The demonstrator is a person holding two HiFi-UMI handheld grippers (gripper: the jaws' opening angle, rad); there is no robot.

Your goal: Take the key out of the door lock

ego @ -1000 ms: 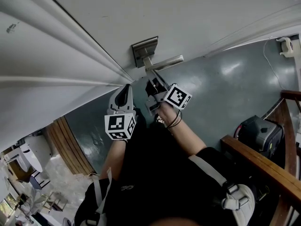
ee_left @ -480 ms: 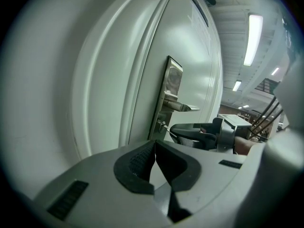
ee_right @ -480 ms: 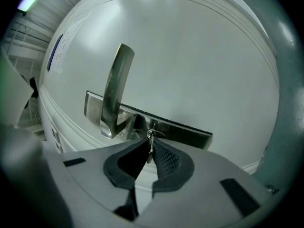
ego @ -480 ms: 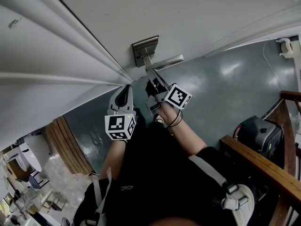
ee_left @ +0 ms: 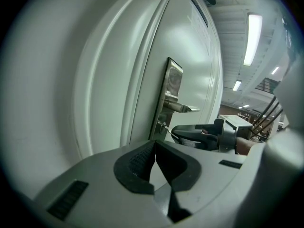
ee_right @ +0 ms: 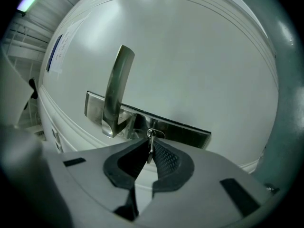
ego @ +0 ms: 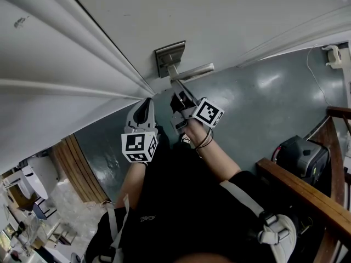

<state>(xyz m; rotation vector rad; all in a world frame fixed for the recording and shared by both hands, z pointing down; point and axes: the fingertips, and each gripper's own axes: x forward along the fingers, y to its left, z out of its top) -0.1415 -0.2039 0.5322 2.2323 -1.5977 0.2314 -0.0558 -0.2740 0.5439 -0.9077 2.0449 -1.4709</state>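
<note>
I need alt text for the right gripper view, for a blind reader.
The right gripper pinches a key that sticks out of the lock plate on a white door. A lever handle rises from the same plate.

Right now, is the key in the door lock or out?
In. The key runs from the lock plate into the right tongs, shut on it.

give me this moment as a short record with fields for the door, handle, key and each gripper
door: white door, metal plate on it
handle: lever handle on the plate
key: key sits in the lock below the handle, not yet pulled out
right gripper: right gripper shut on the key
left gripper: left gripper shut, holding nothing, beside the right one
</note>
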